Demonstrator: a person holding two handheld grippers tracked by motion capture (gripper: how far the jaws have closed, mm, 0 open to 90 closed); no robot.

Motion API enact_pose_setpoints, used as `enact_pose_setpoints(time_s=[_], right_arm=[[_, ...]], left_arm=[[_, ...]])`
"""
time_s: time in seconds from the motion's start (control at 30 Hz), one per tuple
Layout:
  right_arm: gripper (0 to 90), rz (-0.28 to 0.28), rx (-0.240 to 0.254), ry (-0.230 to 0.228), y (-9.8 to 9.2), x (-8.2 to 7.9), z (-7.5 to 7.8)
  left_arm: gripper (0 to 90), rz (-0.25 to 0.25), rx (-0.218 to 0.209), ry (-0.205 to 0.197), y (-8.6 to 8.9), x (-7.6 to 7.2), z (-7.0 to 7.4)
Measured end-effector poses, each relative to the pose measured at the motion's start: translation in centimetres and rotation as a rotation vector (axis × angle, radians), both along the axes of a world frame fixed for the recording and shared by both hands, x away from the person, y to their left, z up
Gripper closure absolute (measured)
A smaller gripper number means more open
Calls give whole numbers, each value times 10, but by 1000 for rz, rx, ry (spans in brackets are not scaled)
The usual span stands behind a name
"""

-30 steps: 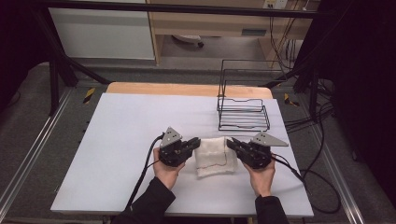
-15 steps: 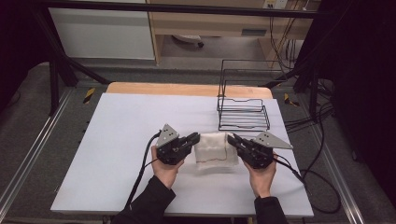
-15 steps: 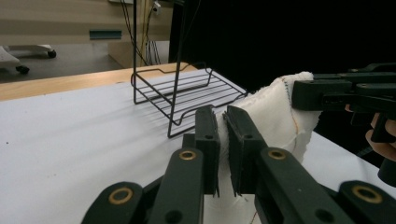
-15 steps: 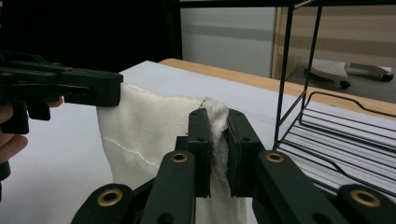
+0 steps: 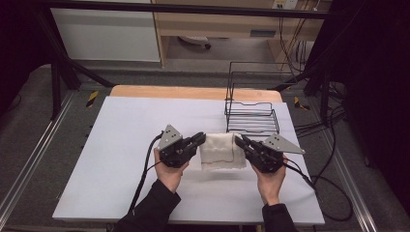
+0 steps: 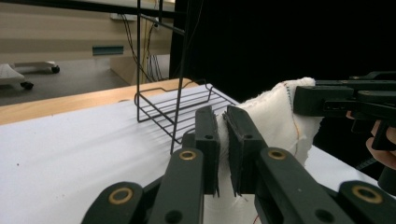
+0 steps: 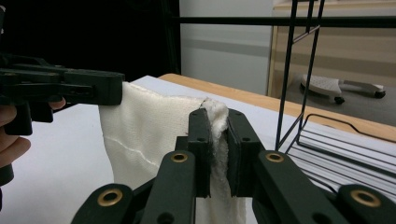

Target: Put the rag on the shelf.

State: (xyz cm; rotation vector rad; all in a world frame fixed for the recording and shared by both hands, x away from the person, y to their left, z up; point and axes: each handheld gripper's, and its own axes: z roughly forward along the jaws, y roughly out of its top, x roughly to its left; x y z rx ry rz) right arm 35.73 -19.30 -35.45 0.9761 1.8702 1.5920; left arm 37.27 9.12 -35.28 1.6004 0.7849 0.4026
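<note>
- While both my tongs are clamped on the white cloth (image 5: 223, 151), the left tongs (image 5: 197, 140) at its nine o'clock corner and the right tongs (image 5: 240, 141) at three, it hangs above the table (image 5: 121, 140).
- Thin pinches: a sideways tug could pull a corner free.
- The wire rack (image 5: 251, 116) at one o'clock could snag the cloth.

- The left gripper (image 5: 200, 139) and right gripper (image 5: 240, 142) are both black, with two flat ribbed jaws on linked bars.
- Brass-coloured rivets sit at the bar joints.
- Each carries a grey three-cornered plate dotted with small holes.
- A black cable trails from each.
- The person wears dark sleeves (image 5: 150, 212).
</note>
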Motion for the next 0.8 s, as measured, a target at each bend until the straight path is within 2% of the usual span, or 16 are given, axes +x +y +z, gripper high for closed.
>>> enact_pose_setpoints(time_s=[0.13, 0.37, 0.8], right_arm=[[818, -9, 6, -30, 2, -1, 5], [818, -15, 22, -51, 3, -2, 11], [818, -26, 49, -118, 4, -3, 27]], left_arm=[[829, 3, -12, -15, 1, 0, 5], [829, 3, -18, -36, 1, 1, 13], [830, 6, -38, -80, 2, 3, 29]])
